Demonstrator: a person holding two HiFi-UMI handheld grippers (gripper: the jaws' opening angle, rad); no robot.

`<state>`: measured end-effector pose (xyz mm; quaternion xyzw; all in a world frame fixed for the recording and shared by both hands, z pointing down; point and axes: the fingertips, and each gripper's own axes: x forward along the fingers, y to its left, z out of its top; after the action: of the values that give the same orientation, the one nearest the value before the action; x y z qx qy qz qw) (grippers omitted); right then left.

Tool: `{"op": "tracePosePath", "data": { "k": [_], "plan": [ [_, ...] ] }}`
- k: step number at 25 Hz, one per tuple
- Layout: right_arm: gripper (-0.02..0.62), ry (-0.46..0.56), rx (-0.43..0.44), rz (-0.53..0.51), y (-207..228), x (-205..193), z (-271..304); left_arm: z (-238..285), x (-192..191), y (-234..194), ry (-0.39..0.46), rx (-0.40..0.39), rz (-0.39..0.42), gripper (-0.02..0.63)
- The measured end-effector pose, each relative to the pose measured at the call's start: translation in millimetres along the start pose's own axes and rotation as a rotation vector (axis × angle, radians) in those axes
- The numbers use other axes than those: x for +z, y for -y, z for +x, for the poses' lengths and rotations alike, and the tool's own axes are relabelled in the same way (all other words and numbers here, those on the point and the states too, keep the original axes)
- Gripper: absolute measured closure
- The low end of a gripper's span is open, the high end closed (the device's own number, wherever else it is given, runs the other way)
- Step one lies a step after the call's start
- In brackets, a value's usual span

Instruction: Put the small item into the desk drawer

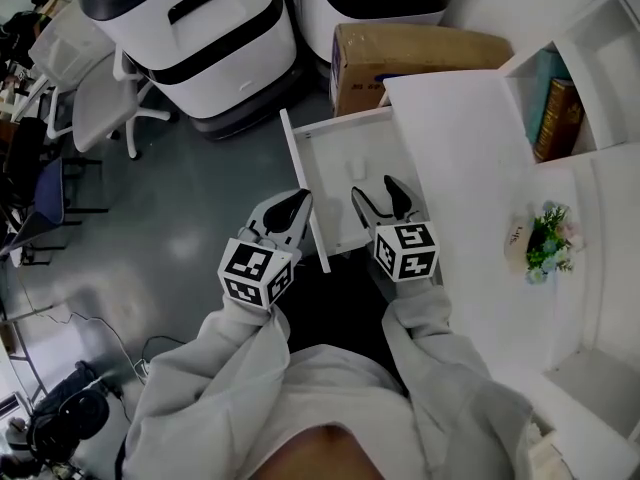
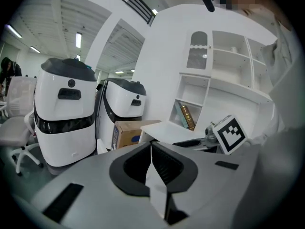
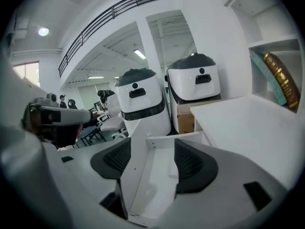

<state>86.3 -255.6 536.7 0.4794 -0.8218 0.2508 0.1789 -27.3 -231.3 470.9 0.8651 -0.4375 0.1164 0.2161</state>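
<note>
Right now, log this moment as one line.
drawer: open | left gripper: jaws together, beside drawer front | right gripper: jaws apart, empty, over drawer | small pale item: apparently lying inside drawer

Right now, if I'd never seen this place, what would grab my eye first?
Probably the two grey claws carrying black-and-white checkered cubes at the centre of the head view. The left claw is shut, and the right claw is open, pointing into the pulled-out white desk drawer. Beyond them on the floor stand two bulky white-and-black rounded machines, and a small potted plant with pale flowers sits on the white desk at right.
</note>
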Motion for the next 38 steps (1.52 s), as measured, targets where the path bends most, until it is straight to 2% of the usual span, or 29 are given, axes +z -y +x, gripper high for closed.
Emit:
{"op": "tracePosePath", "data": {
  "k": [5,14,19,23,26,31,35,38],
  "plan": [
    [0.304,0.111,-0.057,-0.025,-6.3,28.6,-38.8,-6.0,19.3,12.2,0.044,-0.035,0.036,0.584],
    [0.358,0.283,-0.142,-0.077,-18.2,79.4,-97.8,-13.3,51.8,31.8,0.117,-0.090,0.074,0.584],
    [0.409,0.364,-0.190,-0.087,-19.1,99.8,-119.5,-12.1,67.0,39.7,0.145,-0.121,0.095,0.583],
    [0.513,0.451,-0.264,-0.115,-15.5,114.8,-138.0,-10.2,78.6,45.0,0.167,-0.142,0.113,0.584],
    [0.533,0.512,-0.307,-0.148,-13.4,125.5,-150.3,-8.3,86.6,48.3,0.175,-0.154,0.126,0.584],
    [0.548,0.614,-0.368,-0.263,-11.8,139.4,-166.0,-4.1,96.2,54.3,0.205,-0.169,0.152,0.583],
    [0.552,0.625,-0.359,-0.295,-8.8,136.9,-163.7,-2.1,98.4,54.9,0.226,-0.160,0.212,0.584],
    [0.554,0.605,-0.342,-0.293,-7.1,132.7,-156.7,-0.9,95.0,51.7,0.219,-0.143,0.225,0.583]
  ]
}}
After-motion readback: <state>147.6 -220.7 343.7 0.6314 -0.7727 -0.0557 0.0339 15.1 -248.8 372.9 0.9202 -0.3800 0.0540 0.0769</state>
